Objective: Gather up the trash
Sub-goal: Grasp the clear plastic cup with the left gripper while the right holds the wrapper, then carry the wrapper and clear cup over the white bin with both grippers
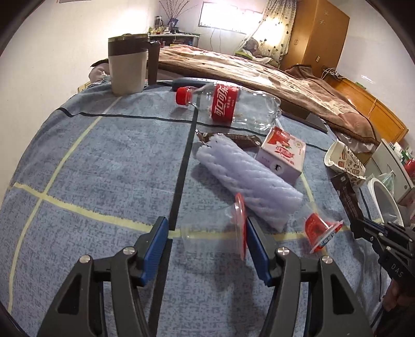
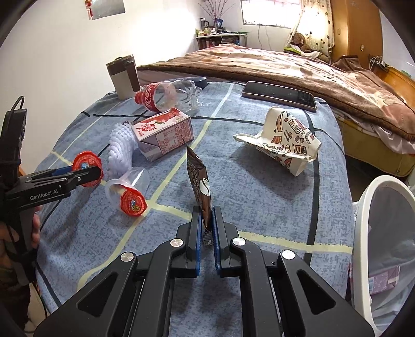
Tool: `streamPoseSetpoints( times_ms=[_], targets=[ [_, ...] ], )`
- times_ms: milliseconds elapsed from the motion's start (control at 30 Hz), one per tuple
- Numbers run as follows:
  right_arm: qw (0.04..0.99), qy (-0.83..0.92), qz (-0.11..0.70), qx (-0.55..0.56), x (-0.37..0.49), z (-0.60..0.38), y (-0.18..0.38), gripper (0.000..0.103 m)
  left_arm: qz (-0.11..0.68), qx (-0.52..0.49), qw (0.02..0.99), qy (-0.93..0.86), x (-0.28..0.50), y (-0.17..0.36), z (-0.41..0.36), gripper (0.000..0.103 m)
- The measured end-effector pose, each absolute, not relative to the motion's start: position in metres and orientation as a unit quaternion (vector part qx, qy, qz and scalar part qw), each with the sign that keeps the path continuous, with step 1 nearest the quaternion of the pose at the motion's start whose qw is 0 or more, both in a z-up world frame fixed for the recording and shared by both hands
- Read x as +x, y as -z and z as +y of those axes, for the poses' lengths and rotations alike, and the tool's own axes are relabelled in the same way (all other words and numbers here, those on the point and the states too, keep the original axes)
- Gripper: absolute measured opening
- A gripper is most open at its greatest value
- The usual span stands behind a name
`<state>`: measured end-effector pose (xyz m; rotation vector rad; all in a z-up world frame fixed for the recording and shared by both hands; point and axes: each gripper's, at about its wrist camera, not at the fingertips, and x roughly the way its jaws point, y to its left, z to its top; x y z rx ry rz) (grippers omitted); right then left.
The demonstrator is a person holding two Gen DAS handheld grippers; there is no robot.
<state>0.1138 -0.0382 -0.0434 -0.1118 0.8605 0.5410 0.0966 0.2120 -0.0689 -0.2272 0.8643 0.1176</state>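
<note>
- While the right claw (image 2: 206, 220) pinches a dark brown foil wrapper (image 2: 199, 181) upright, a white mesh bin (image 2: 363, 220) stands just beside the table (image 2: 259, 186).
- Left claw (image 1: 205, 233) is open around a clear plastic cup with red peeled lid (image 1: 234, 228), unpressed.
- Beyond lie a lavender foam sleeve (image 1: 246, 178), pink carton (image 1: 282, 155) and crushed cola bottle (image 1: 233, 106).

Travel mug (image 1: 127, 66) and phone (image 2: 280, 96) on blue checked cloth (image 1: 90, 160).

Daylight enters through the far window (image 1: 223, 16), blown out to white glare, curtain (image 1: 275, 28) beside it overexposed. Blue bedspread (image 1: 103, 160) evenly lit, shadows soft and short. Strong fisheye bending; black vignette in all corners. Centre sharp, slight softness toward the edges, faint grain.
</note>
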Motion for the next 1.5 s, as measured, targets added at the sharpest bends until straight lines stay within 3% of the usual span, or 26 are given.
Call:
streamPoseSetpoints(
  times_ms=[67, 133, 667, 1500],
  targets=[
    [0.872, -0.260, 0.411, -0.054, 0.113, -0.038, 0.043, 0.010, 0.415, -0.107, 0.901, -0.058, 0.095, 0.069, 0.211, 0.057],
    [0.873, -0.260, 0.410, -0.053, 0.113, -0.037, 0.043, 0.010, 0.414, -0.111, 0.902, -0.057, 0.094, 0.068, 0.211, 0.046],
    [0.881, -0.254, 0.398, -0.028, 0.106, -0.052, 0.034, 0.010, 0.392, -0.091, 0.915, -0.035, 0.083, 0.043, 0.187, 0.045],
    [0.923, -0.150, 0.353, 0.027, 0.081, -0.163, -0.004, 0.010, 0.351, -0.017, 0.929, 0.116, 0.098, -0.010, 0.040, 0.045]
  ],
)
